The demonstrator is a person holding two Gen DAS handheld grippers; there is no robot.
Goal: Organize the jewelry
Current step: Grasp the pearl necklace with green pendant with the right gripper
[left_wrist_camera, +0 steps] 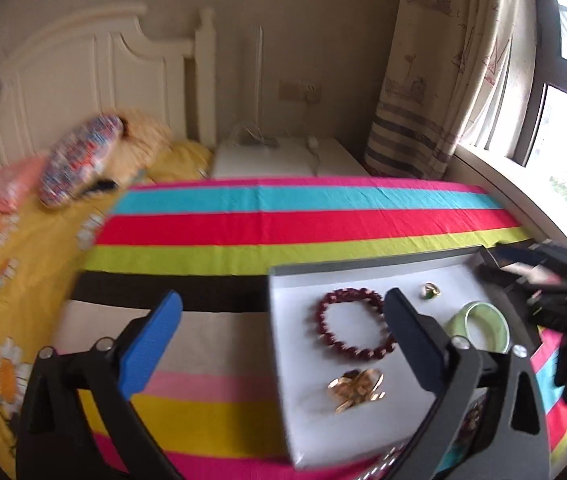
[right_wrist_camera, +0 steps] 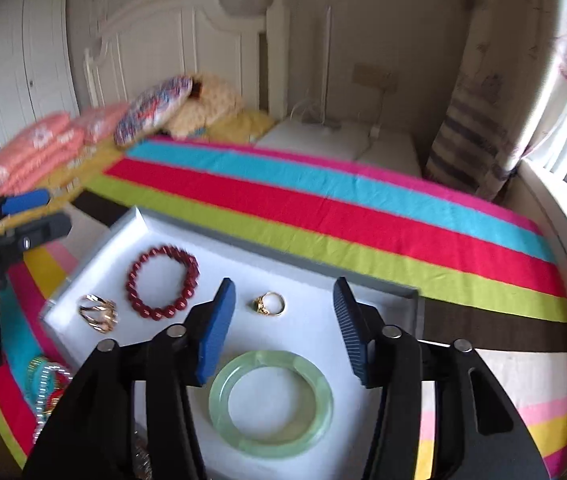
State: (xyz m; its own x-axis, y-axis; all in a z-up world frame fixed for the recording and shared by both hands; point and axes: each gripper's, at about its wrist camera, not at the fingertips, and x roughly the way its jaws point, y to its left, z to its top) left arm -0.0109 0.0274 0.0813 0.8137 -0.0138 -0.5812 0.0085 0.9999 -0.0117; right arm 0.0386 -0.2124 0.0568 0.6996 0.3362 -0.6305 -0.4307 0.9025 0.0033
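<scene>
Both grippers are empty: the left gripper (left_wrist_camera: 283,312) has its fingers wide, the right gripper (right_wrist_camera: 283,328) has its partly spread above the green bangle (right_wrist_camera: 270,403), low centre in the white tray (right_wrist_camera: 95,256). A careless dip could scatter the ring (right_wrist_camera: 269,304) or tilt the tray on the soft bed (right_wrist_camera: 323,208).

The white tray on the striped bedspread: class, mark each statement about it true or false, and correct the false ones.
1. The red bead bracelet lies in the white tray. True.
2. The green bangle is clamped in the right gripper. False: it lies flat in the tray, pads apart and clear of it.
3. The gold ring with a green stone sits outside the tray. False: it is inside.
4. The left gripper is open and empty. True.
</scene>
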